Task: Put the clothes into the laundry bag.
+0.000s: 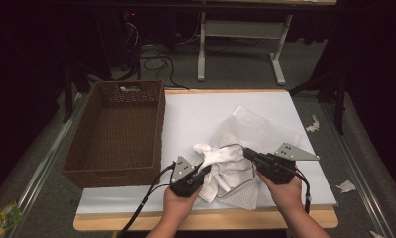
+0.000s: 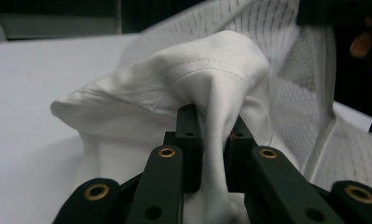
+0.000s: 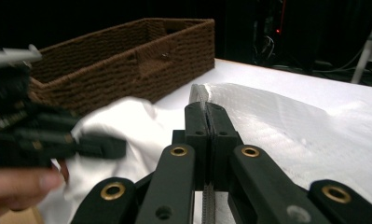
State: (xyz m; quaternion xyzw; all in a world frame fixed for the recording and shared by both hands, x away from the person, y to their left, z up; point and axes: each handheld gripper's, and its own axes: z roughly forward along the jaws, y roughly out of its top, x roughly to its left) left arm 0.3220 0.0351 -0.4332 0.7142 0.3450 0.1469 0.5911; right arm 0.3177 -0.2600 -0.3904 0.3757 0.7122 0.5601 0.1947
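- White garment (image 1: pixel 220 166) bunched at lower centre of frame, near the table's (image 1: pixel 200 111) front edge; long axis not discernible.
- Left gripper (image 1: pixel 204 171) clamped on a garment fold.
- Right gripper (image 1: pixel 245 151) clamped on the mesh bag's (image 1: pixel 260 131) rim.
- Bare tabletop beyond; wicker basket (image 1: pixel 117 134) at left.

two black grippers, left gripper (image 1: pixel 204 169), right gripper (image 1: pixel 246 151), brass-ringed screw holes, grey three-cornered plates, black trailing cables, bare forearms

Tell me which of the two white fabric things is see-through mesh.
The mesh bag, held at its edge by the right claw; the white cloth in the left claw is solid, opaque fabric.
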